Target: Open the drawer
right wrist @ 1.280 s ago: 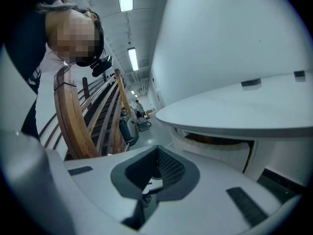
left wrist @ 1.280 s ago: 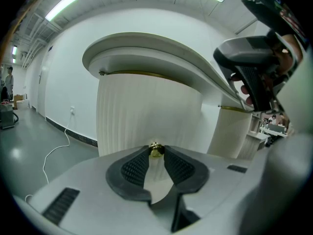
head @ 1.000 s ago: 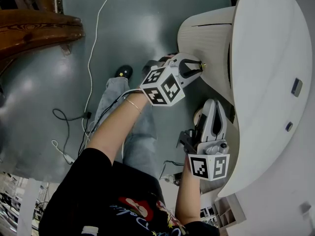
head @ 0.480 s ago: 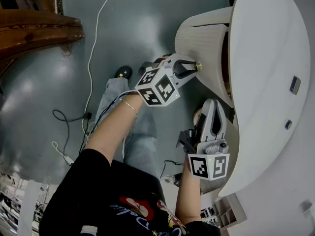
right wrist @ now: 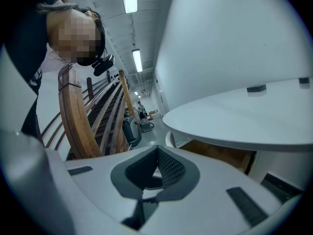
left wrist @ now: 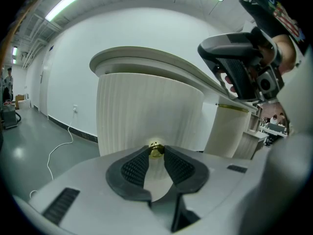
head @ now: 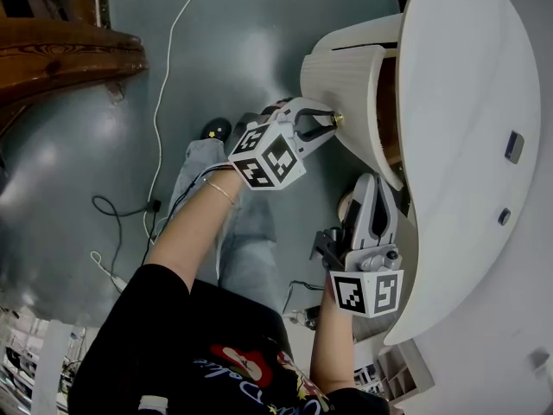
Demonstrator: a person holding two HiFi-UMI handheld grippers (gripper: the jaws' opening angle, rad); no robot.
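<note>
T-shirt [head: 173, 344]: black, red print | jeans [head: 246, 232]: blue-grey | left gripper [head: 329, 120], right gripper [head: 377, 183]: white, black-white marker cubes [head: 268, 158]

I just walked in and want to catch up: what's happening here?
A person holds a gripper in each hand. The left gripper is shut on the small brass knob of the ribbed drawer under the white table, and the drawer stands partly open, showing wood inside. The right gripper hangs shut and empty by the table's edge.
</note>
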